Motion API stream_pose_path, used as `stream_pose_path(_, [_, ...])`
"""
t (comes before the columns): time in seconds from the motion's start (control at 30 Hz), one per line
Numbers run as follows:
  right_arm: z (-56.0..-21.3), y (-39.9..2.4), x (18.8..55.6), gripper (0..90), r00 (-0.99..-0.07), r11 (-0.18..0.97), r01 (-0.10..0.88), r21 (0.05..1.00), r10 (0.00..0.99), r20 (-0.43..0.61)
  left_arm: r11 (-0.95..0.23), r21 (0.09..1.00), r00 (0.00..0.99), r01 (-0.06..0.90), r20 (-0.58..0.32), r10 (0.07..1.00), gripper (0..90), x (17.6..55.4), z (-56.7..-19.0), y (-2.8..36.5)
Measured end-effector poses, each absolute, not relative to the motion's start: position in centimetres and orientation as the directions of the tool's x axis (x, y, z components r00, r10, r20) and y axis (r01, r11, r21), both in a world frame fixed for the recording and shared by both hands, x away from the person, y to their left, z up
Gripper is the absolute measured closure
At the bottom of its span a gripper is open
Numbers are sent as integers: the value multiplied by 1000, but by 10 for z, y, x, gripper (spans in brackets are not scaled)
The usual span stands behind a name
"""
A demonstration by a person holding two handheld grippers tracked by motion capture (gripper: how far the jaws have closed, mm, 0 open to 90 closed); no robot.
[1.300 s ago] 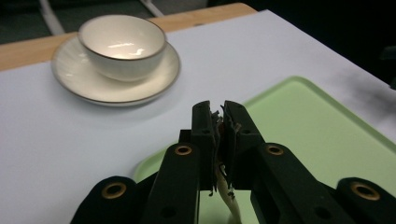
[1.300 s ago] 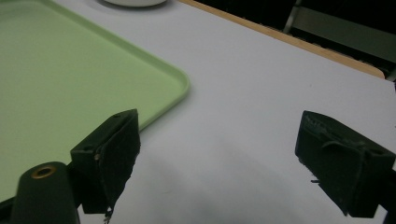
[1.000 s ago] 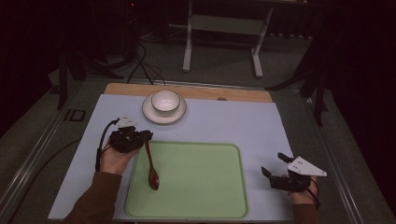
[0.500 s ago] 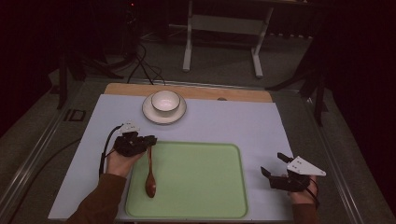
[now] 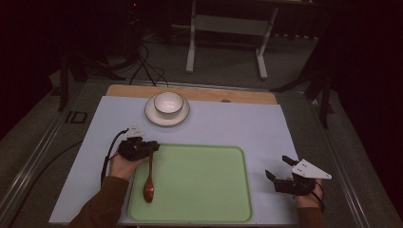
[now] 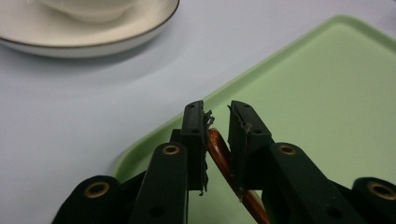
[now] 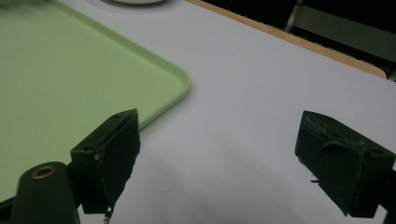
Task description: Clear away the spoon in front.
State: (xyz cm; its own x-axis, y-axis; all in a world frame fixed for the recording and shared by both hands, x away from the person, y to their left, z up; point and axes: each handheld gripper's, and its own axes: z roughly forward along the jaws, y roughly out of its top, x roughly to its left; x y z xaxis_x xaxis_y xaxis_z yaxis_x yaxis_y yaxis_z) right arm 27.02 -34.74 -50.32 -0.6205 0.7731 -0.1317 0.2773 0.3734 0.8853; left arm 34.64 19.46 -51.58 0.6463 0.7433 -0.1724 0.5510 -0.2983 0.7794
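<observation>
Left gripper is gripping the handle of a brown wooden spoon, jaws just easing apart around it; the spoon is lying inside the pale green plastic tray, bowl end trailing back toward the hand. Beyond the jaws a white ceramic bowl is sitting on a white saucer. Right gripper is resting wide apart, nothing between its jaws, tray to its left.

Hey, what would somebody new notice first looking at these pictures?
Probably the big green tray in the middle of the pale table, with a brown wooden spoon at its left edge, its handle between the left gripper's jaws. Behind it, a white bowl sits on a saucer.
</observation>
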Motion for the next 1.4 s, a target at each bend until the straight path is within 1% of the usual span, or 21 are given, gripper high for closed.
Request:
stream_pose_path(0.27, [-503,-347,270,138,-621,374,277,885,773,-132,-301,772,636,560,-168,754,751,348,-521,199])
stream_pose_path(0.3, [-503,-347,270,138,-621,376,278,884,772,-133,-297,770,631,565,-171,757,724,348,-523,199])
stream_pose_path(0.5, [-503,-348,270,139,-620,374,278,885,774,-132,-329,745,630,581,-155,761,724,348,-529,198])
stream_pose_path(0.7, [-503,-348,270,138,-620,375,278,885,773,-133,-377,717,626,587,-106,773,705,348,-532,195])
stream_pose_path(0.83, [-503,-348,270,138,-621,373,278,885,773,-132,-380,713,616,589,-92,782,675,348,-532,194])
stream_pose_path(1.0, [-503,-348,270,138,-621,374,277,885,772,-132,-391,713,607,583,-62,792,570,347,-531,192])
stream_pose_path(1.03, [-503,-348,270,138,-621,374,277,885,772,-132,-395,715,606,577,-51,794,570,347,-531,192])
stream_pose_path(1.1, [-503,-348,270,138,-621,375,277,885,772,-133,-387,722,599,574,-47,799,545,346,-529,192])
stream_pose_path(1.13, [-503,-348,271,139,-622,374,277,885,772,-132,-380,728,594,571,-46,803,513,346,-528,193])
stream_pose_path(1.17, [-503,-348,271,139,-622,374,277,885,772,-132,-376,731,588,570,-43,808,513,345,-528,194])
stream_pose_path(1.37, [-503,-348,271,139,-622,375,276,885,772,-132,-341,750,550,566,-36,834,429,344,-522,200])
stream_pose_path(1.4, [-503,-348,271,138,-622,375,276,885,772,-133,-333,756,538,563,-30,842,393,343,-520,201])
